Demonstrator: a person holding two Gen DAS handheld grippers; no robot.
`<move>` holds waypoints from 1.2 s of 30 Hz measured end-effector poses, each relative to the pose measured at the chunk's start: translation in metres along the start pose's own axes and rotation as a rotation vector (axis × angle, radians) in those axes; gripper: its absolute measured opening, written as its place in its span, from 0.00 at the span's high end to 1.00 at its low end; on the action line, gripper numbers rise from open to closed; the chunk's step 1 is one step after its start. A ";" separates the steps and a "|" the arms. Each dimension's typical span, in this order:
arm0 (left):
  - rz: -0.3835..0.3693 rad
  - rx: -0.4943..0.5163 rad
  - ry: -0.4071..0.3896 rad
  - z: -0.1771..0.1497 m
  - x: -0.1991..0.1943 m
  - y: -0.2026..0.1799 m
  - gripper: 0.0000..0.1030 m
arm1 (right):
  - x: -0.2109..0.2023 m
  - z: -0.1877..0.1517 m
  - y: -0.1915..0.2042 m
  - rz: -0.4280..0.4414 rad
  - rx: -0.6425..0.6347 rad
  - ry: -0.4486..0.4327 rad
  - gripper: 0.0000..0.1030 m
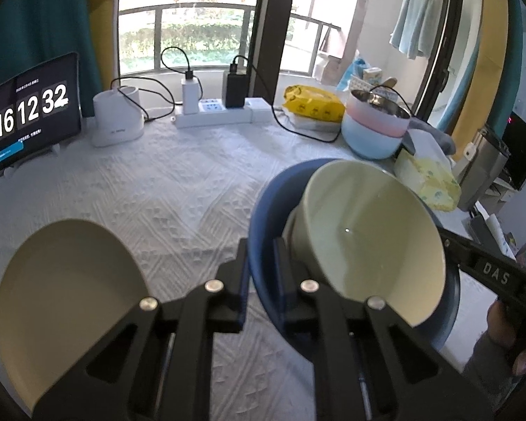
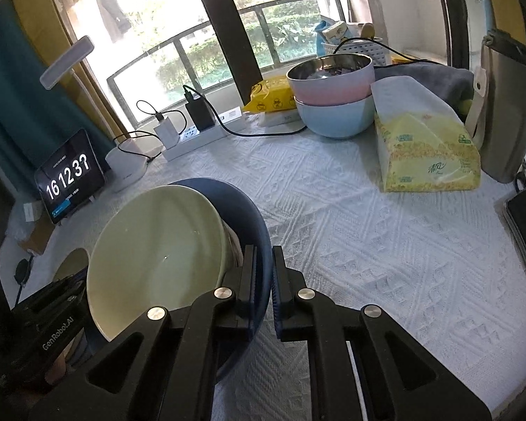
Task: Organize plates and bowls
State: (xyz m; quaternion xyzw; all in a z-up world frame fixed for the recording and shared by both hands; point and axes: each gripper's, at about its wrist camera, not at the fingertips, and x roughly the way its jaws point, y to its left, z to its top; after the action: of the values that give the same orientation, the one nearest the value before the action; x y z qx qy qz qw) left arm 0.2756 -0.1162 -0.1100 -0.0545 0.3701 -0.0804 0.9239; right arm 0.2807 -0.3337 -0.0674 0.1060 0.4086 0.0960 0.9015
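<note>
- Two grippers pinch one blue bowl (image 1: 263,245) by its rim, from opposite sides: the left gripper (image 1: 261,263) has its jaws pressed together on the rim's left side, the right gripper (image 2: 263,273) clamps the rim's right side.
- Inside the blue bowl, a pale green bowl (image 1: 371,245) sits tilted, leaning against the wall.
- A cream plate (image 1: 66,301) lies on the tabletop (image 1: 175,189) near its front left edge, just beside the left gripper.
- Toward the back right corner, a pink bowl (image 2: 333,80) is stacked in a light blue bowl (image 2: 336,119); something metallic sits in the pink one.
- A yellow tissue pack (image 2: 427,147) stands next to that stack.
- By the back left edge stands a tablet clock (image 1: 31,112); a white power strip (image 1: 214,112) runs along the back edge.
</note>
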 end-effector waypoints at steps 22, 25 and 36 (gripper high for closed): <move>-0.039 0.004 -0.003 -0.001 -0.014 -0.003 0.90 | -0.019 0.002 0.002 -0.019 0.005 -0.028 0.91; -0.040 0.003 -0.007 0.000 -0.017 -0.003 0.90 | -0.022 0.003 0.004 -0.018 0.001 -0.033 0.91; -0.049 -0.012 -0.026 0.002 -0.033 0.004 0.90 | -0.034 0.007 0.019 -0.013 -0.026 -0.061 0.91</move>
State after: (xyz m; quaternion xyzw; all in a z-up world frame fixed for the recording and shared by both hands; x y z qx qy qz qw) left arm 0.2544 -0.1062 -0.0870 -0.0698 0.3572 -0.0999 0.9261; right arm 0.2626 -0.3246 -0.0334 0.0946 0.3805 0.0919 0.9153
